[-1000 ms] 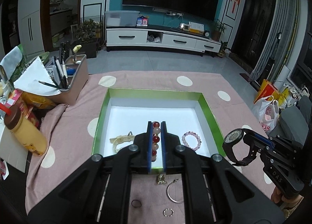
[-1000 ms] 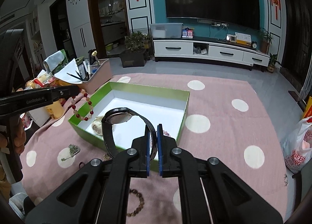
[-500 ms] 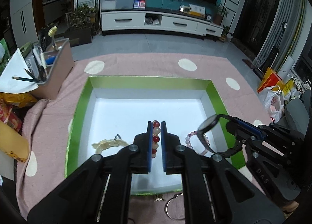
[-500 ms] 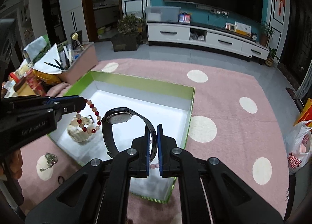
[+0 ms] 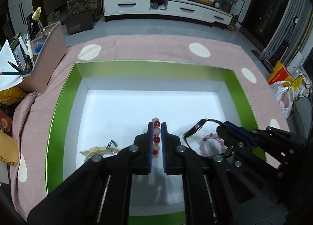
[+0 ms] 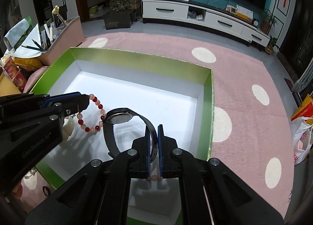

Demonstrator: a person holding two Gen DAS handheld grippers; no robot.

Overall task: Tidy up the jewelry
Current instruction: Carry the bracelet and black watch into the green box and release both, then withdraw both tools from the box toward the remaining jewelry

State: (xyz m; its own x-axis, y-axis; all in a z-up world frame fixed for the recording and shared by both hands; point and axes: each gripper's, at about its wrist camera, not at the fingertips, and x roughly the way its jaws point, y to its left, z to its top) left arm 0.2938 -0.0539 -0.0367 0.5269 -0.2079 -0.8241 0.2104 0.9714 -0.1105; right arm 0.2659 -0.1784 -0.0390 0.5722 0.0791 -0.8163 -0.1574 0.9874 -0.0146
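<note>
Left gripper [image 5: 156,142] clamps a red beaded bracelet [image 6: 93,113]; right gripper [image 6: 153,142] clamps a black watch [image 6: 119,117]. Both hang over the green box [image 5: 156,72], likely ready to release inside.

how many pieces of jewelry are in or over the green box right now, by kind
Bead bracelets: 2, red and white one held by the left tool, pink one on the box floor
Watches: 1, black, held by the right tool
Cream bangle: 1
Total: 4
</note>
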